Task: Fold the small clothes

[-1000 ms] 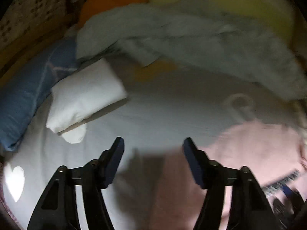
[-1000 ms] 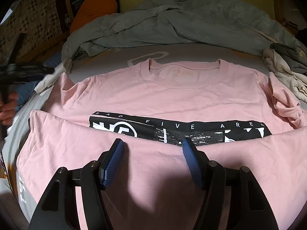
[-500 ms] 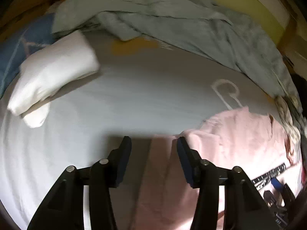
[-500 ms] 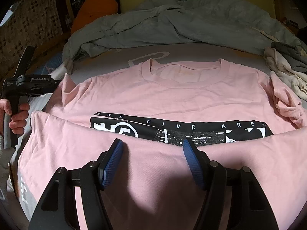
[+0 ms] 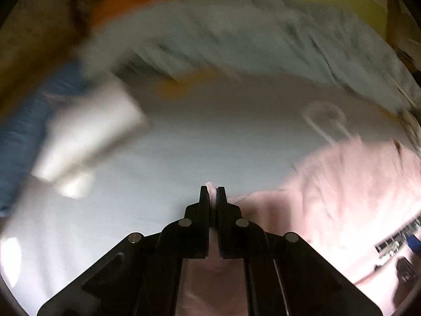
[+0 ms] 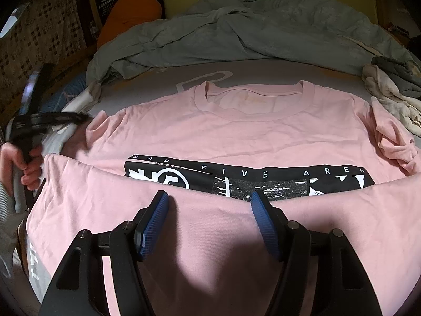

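Observation:
A pink T-shirt point(image 6: 250, 131) with a black-and-white chest print lies on the grey bed sheet, its bottom half folded up over the print. My right gripper point(image 6: 210, 210) is open and hovers over the folded lower part. My left gripper point(image 5: 212, 196) is shut on the edge of the shirt's left sleeve point(image 5: 342, 184); a bit of pink cloth shows between its tips. In the right wrist view the left gripper point(image 6: 81, 118) is blurred at the shirt's left sleeve, held by a hand.
A rumpled grey-green blanket point(image 6: 236, 31) lies across the back of the bed. A pile of clothes point(image 6: 394, 89) sits at the right. A folded white garment point(image 5: 86, 131) and a blue one point(image 5: 23, 131) lie at the left. An orange cushion point(image 6: 129, 13) is behind.
My left gripper has closed on the pink sleeve edge; it was open around it half a second ago. The left view is blurred with motion. My right gripper has stayed still and open.

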The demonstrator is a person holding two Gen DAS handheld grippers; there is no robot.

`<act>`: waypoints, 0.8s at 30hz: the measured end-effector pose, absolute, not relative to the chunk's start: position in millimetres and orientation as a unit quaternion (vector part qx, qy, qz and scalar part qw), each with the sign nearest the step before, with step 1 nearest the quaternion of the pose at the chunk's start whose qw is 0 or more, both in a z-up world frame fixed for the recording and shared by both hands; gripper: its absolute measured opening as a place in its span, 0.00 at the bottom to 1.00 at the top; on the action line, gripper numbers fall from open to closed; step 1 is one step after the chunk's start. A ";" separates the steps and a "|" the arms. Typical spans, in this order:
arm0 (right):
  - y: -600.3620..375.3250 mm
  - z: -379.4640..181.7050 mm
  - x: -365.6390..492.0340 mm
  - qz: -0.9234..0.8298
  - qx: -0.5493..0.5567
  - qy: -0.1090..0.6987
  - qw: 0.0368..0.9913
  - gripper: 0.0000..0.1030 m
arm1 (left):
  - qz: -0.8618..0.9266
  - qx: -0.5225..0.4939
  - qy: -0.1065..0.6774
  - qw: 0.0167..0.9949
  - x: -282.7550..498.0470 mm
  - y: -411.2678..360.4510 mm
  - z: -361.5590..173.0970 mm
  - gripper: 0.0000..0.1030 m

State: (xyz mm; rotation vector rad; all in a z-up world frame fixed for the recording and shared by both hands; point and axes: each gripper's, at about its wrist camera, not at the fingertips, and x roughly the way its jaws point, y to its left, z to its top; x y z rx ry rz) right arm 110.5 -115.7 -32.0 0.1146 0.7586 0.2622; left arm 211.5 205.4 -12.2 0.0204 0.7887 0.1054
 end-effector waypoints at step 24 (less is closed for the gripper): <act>-227.7 87.0 153.7 0.061 0.088 0.319 0.942 0.65 | -0.023 0.016 0.417 0.909 249.3 136.3 7.3 0.66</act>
